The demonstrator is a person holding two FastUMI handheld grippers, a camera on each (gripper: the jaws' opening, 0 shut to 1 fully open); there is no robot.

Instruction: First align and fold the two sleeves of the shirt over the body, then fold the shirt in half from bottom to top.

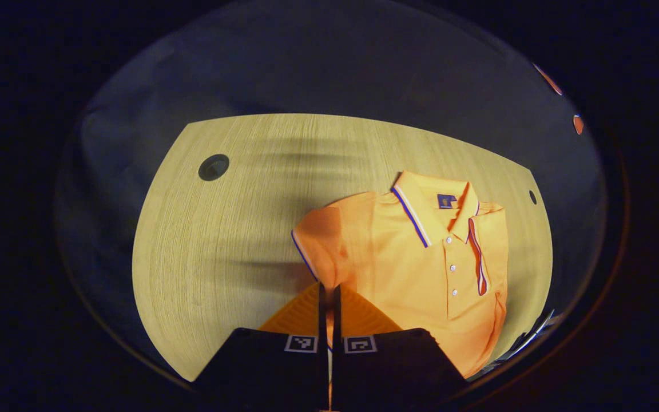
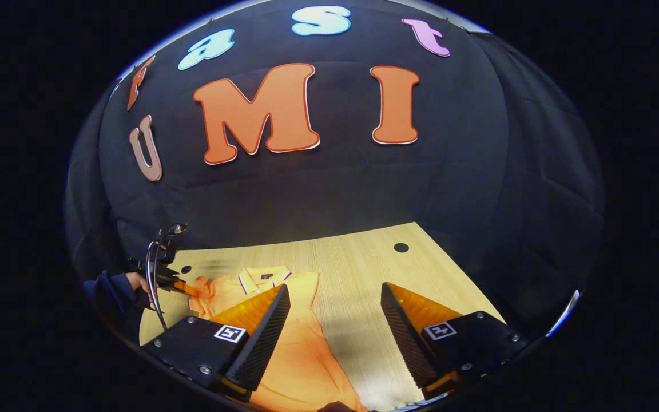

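One sleeve of the orange knit polo shirt [image 1: 421, 269] lies folded; left tongs [image 1: 329, 297] pinch the other sleeve; right tongs [image 2: 335, 312] gape empty. Bottom fold remains.

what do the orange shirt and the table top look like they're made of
Shirt: looks like a soft knit polo fabric, matte; it drapes and creases, with a striped trim collar and small buttons.
Table top: appears to be pale wood or wood-look laminate, with fine straight grain lines and a smooth, low-sheen finish. Which of the two cannot be told.
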